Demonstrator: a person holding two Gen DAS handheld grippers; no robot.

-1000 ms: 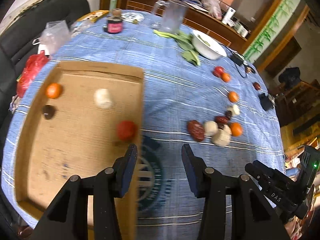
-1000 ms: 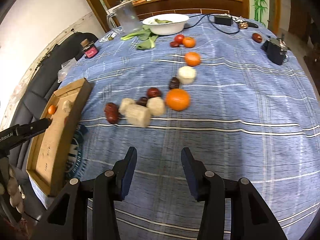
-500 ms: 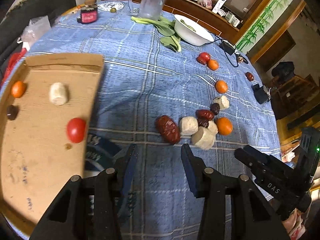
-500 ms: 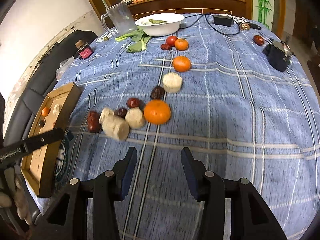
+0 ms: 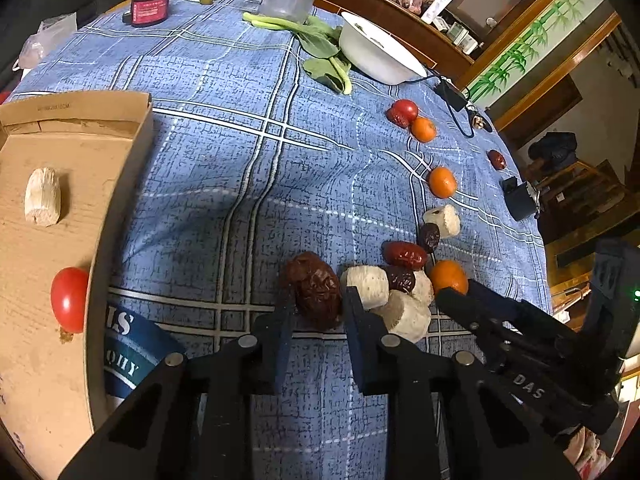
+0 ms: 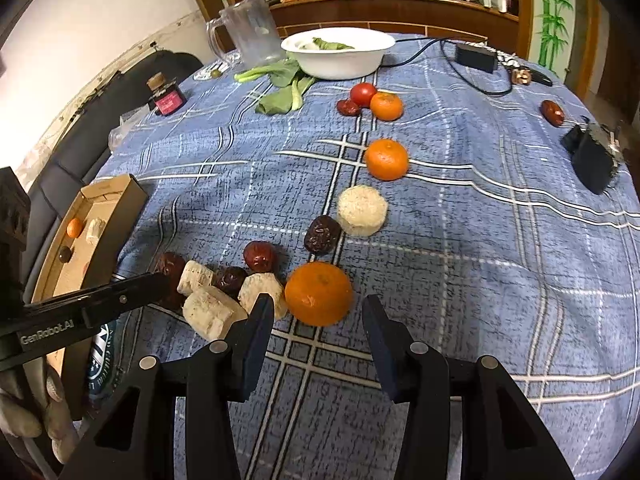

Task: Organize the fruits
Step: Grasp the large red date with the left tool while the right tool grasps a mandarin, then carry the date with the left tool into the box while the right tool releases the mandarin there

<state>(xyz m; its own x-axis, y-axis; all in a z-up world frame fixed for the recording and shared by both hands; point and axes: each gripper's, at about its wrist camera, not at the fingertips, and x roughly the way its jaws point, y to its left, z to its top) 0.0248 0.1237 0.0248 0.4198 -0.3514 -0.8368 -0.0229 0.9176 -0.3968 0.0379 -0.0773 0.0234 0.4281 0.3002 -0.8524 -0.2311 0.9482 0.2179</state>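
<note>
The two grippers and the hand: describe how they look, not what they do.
Both the left gripper and the right gripper are matte black with flat dark-blue finger pads and silver pivot pins. White lettering marks their sides: "GenRobot.AI" on the left, "DAS" on the right, which also shows a green light. The hand wears a light glove.

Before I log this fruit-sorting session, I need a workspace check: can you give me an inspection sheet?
Surface: table under a blue plaid tablecloth, wrinkled.
Job's things: cardboard tray already holds a tomato and a pale chunk; oranges, dates and pale chunks are loose on the cloth.
Clutter: white bowl, leafy greens, plastic jug, small pink-labelled bottle.
Grippers: left gripper has just closed on the big dark date; right gripper is open, near orange just ahead of its fingertips.
Cables: black cable and adapter at the far edge.
Surroundings: wooden sideboard, crowded with items.
</note>
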